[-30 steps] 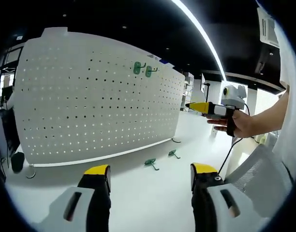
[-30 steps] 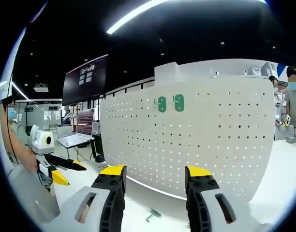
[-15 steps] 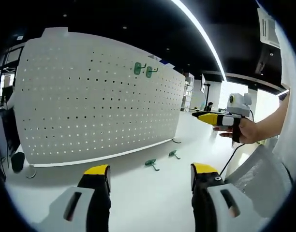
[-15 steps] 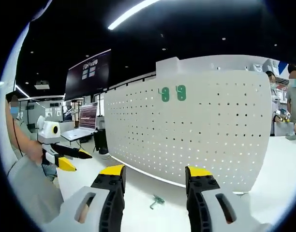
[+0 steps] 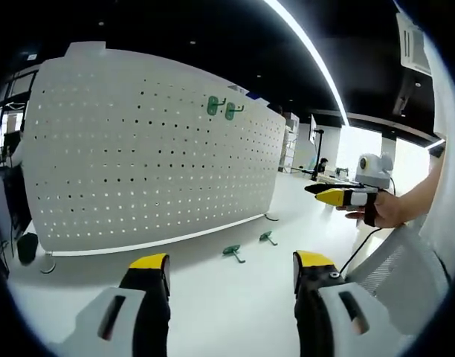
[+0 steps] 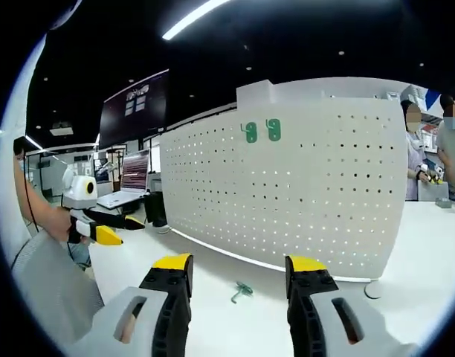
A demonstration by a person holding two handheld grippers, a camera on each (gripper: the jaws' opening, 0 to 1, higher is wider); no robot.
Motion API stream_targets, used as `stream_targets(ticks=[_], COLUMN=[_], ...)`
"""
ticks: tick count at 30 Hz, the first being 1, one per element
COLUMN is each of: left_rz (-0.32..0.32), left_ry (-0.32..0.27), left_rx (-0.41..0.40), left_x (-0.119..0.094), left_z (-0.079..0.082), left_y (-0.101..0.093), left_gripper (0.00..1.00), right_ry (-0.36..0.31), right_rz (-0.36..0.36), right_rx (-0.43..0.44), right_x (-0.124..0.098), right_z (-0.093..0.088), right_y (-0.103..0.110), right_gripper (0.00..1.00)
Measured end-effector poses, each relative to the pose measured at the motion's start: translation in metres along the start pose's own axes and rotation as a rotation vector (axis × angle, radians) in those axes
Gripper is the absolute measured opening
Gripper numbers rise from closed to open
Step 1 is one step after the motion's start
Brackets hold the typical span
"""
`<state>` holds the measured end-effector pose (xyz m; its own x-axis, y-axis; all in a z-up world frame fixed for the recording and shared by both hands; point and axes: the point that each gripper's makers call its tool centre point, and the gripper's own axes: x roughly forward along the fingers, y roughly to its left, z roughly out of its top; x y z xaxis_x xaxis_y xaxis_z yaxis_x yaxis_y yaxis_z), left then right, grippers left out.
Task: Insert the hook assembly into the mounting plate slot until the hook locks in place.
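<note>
White worktop [image 5: 235, 297] carries a tall white perforated pegboard panel [image 5: 138, 163] standing upright. Two green plastic hooks [image 5: 220, 106] hang side by side near the pegboard's top edge. Two more loose green hooks [image 5: 233, 252] lie on the worktop just in front of the pegboard's foot, apart from both tongs. Left tongs [image 5: 231, 269] are spread wide, holding nothing. Right tongs [image 6: 239, 269] also gape apart, empty, facing the pegboard [image 6: 287, 193].
</note>
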<state>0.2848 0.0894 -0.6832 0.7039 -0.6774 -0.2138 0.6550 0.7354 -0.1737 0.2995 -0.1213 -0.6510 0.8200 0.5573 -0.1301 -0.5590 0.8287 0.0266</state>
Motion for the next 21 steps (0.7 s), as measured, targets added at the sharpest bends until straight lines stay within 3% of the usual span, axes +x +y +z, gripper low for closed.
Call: stream_targets(ticks=[9, 21], left_rz=[0.000, -0.043], left_ry=[-0.004, 0.000], left_rx=[0.006, 0.065], left_x=[0.000, 0.018], left_z=[0.003, 0.022], left_y=[0.000, 0.003], left_gripper=[0.69, 0.69], right_ry=[0.015, 0.113], right_rz=[-0.006, -0.020], right_rx=[0.008, 0.010], right_x=[0.001, 0.002], right_z=[-0.005, -0.028], right_y=[-0.001, -0.004], right_gripper=[0.50, 0.50])
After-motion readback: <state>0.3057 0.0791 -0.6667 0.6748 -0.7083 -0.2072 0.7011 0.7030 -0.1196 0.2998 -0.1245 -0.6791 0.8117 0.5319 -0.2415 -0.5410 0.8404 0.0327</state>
